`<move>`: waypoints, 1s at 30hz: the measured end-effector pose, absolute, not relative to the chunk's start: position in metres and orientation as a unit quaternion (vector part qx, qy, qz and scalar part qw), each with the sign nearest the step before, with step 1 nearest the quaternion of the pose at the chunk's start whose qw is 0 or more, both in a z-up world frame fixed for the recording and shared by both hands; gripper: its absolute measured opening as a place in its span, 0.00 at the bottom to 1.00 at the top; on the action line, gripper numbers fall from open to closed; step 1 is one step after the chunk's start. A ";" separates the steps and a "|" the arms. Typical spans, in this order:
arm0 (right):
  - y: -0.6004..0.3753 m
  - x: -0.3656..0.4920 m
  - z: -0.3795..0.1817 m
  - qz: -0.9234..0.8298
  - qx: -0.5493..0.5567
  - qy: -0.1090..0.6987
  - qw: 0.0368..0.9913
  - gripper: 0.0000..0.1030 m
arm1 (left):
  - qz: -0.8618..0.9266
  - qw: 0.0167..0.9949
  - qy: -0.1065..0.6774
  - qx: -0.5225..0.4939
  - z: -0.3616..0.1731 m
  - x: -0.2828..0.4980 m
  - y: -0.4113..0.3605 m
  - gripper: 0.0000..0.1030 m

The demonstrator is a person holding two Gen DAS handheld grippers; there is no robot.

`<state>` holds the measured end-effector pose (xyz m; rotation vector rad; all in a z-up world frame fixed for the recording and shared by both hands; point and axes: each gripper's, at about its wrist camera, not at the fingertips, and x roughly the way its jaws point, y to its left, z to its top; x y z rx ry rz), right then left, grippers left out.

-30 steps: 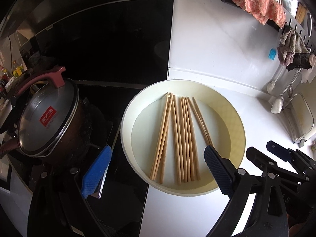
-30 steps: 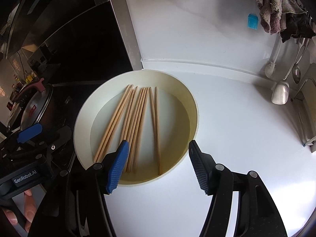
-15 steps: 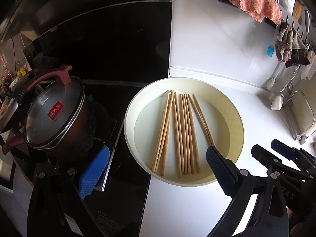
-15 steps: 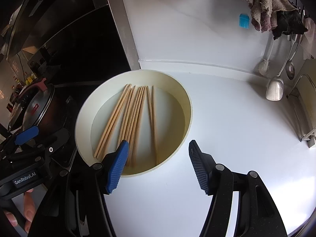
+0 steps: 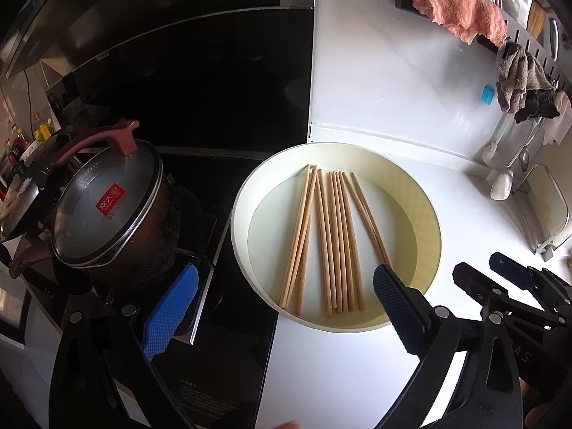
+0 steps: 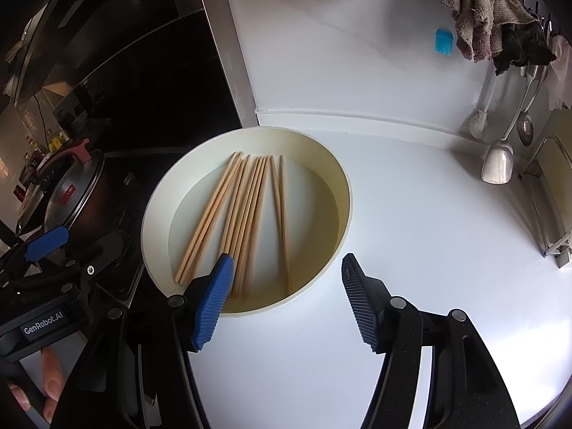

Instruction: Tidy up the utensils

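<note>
Several wooden chopsticks (image 5: 332, 239) (image 6: 246, 221) lie side by side in a round cream basin (image 5: 246, 196) (image 6: 153, 214) on the white counter. My left gripper (image 5: 282, 304) hangs open over the basin's near rim, one blue pad over the hob, the other pad over the chopstick ends. In the right wrist view my right gripper (image 6: 286, 300) is open too, nothing between its fingers, just in front of the basin's near edge. The left gripper's body (image 6: 46, 282) shows at the left of that view.
A lidded pot (image 5: 103, 214) sits on the black hob (image 5: 200, 107) left of the basin. Cloths (image 5: 461, 14) hang on a rail at the back right, with ladles (image 6: 497, 164) and a rack (image 5: 550, 211) below. White counter (image 6: 429, 232) stretches right of the basin.
Both views have drifted slightly, so the basin sits a little further left and away in the right wrist view. The chopsticks lie as before and both grippers stay open.
</note>
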<state>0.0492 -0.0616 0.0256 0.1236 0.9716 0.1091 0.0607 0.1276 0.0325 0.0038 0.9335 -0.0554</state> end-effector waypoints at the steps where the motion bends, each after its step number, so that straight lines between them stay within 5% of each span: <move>1: -0.061 0.049 0.026 0.053 0.059 0.466 0.881 0.59 | -0.026 0.893 0.450 0.002 0.032 0.061 0.128 0.94; 30: -0.059 0.052 0.024 0.055 0.063 0.468 0.880 0.59 | -0.020 0.891 0.453 0.002 0.032 0.066 0.126 0.94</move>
